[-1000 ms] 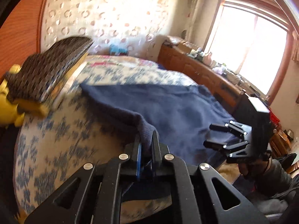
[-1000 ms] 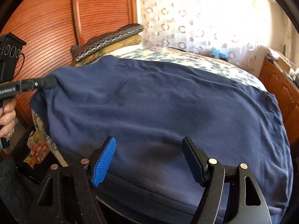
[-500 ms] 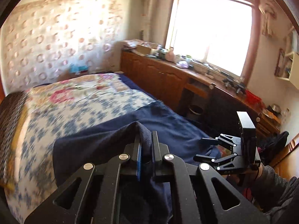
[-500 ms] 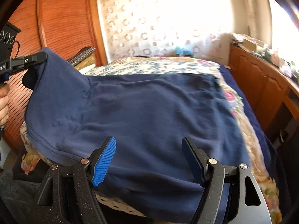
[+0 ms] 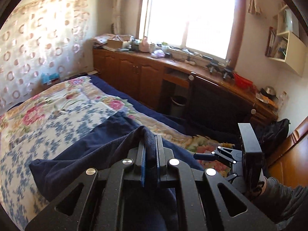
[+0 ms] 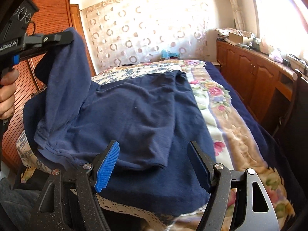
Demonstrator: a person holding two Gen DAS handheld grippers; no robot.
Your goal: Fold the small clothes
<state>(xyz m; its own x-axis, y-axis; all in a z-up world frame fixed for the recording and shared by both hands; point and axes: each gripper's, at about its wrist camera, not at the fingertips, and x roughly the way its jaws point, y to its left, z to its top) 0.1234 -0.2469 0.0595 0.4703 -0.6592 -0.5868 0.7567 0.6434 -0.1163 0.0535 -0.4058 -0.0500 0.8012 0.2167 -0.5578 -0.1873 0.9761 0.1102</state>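
left gripper [image 5: 150,150] – jaws clamped on a fold of the navy garment [image 6: 134,111], held raised above the bed's left side | right gripper [image 6: 154,165] – jaws wide apart, gripping nothing, low over the garment's near hem | garment – mostly spread flat on the floral bedspread [image 6: 217,104], one side lifted and draping down

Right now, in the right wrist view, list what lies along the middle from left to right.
Left tool shut on the lifted edge of the navy shirt → the shirt spread on the bed → floral bedspread → dark blue blanket edge → wooden cabinets.
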